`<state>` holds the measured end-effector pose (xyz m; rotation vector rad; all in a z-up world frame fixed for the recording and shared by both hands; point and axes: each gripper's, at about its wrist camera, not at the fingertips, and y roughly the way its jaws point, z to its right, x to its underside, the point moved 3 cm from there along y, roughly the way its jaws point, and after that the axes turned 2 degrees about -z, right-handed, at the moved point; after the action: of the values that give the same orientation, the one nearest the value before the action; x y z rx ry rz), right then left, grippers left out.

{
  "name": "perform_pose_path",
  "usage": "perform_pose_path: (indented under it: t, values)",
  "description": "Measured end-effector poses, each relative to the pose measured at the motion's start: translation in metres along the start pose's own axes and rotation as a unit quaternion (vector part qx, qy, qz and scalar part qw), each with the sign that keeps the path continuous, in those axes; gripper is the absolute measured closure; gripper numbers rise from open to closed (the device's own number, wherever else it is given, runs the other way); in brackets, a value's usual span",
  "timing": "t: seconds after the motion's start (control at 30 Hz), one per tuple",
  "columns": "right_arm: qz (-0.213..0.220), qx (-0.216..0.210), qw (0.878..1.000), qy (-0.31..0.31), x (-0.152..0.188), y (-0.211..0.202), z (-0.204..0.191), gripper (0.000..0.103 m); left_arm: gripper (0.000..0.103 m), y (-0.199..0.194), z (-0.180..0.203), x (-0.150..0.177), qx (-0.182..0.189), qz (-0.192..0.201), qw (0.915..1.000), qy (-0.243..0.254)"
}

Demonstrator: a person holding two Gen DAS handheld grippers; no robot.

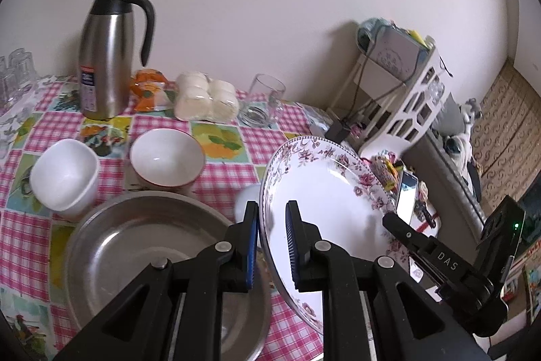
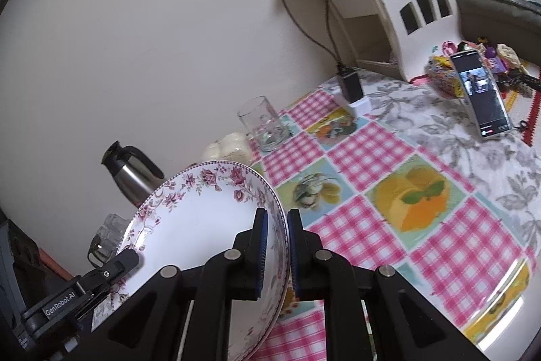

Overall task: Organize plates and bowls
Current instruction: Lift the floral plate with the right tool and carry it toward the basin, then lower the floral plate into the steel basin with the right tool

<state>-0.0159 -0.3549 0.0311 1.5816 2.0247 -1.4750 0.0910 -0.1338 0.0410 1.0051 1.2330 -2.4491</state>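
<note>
Left hand-held gripper (image 1: 272,219): my fingers straddle the near rim of the floral plate (image 1: 324,188), though a gap shows at one pad, so I cannot tell whether they clamp. Right hand-held gripper (image 2: 277,227): closed on the same plate's opposite rim, plate tilted and lifted off the table (image 2: 372,151).

Progress, as I judge it: early. Nothing is stacked yet; the plate is in transit, both bowls stand loose, and the steel basin (image 1: 135,246) sits at 8 o'clock in my left view, a likely stacking spot.

Count:
- Floral plate: one, held at 3 o'clock of the basin.
- White bowl (image 1: 64,176): one, at 10 o'clock.
- Brown-rimmed bowl (image 1: 167,156): one, just beside it, at 11 o'clock.
- Steel basin: one.
- Thermos jug (image 1: 108,56): one, far left.
- Clear glass (image 1: 267,97): one at 12 o'clock; more glasses at the left edge, number unclear.
- Phone (image 2: 480,93): one.
</note>
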Motion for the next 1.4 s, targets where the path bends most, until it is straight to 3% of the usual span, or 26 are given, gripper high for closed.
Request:
perform_pose_path:
  t: [0.77, 1.07, 1.4]
  values:
    - [-0.042, -0.052, 0.997, -0.047, 0.042, 0.037, -0.085, 0.09, 0.087, -0.043, -0.09, -0.008, -0.043, 0.024, 0.9963, -0.071]
    - [-0.069, -0.052, 0.994, -0.064, 0.061, 0.054, -0.102, 0.09, 0.087, -0.036, -0.119, -0.001, -0.068, -0.004, 0.9924, -0.102]
    - [-0.109, -0.03, 0.992, -0.062, 0.075, 0.075, -0.093, 0.09, 0.087, -0.007, -0.134, 0.017, -0.091, -0.065, 0.9866, -0.119]
